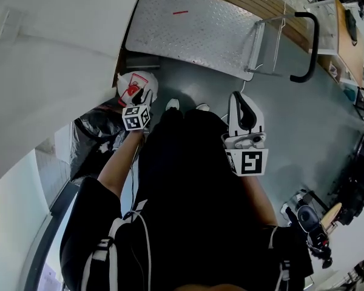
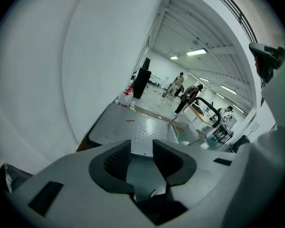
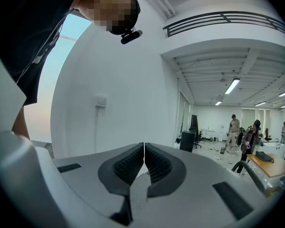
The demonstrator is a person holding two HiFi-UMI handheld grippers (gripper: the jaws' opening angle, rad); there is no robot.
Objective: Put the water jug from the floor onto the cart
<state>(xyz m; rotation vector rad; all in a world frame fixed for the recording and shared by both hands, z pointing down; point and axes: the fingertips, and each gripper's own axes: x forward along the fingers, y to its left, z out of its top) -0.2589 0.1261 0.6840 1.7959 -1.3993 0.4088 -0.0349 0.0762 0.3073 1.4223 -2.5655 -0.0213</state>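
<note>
The cart (image 1: 188, 29) is a flat platform of grey chequered metal with a black push handle (image 1: 311, 47) at its right end. In the left gripper view its deck (image 2: 133, 127) lies straight ahead beyond the jaws. My left gripper (image 1: 145, 96) (image 2: 142, 161) is low beside the cart's near corner, open, with only floor between its pads. A white rounded thing with a red label (image 1: 132, 87) lies right at it; I cannot tell whether that is the jug. My right gripper (image 1: 245, 105) (image 3: 144, 161) is held level, shut on nothing.
A white wall (image 1: 48, 53) runs close along my left. A black bag (image 1: 94, 139) lies on the floor by it. Benches and gear (image 1: 352, 47) stand to the right of the cart. People (image 2: 180, 87) move about far across the hall.
</note>
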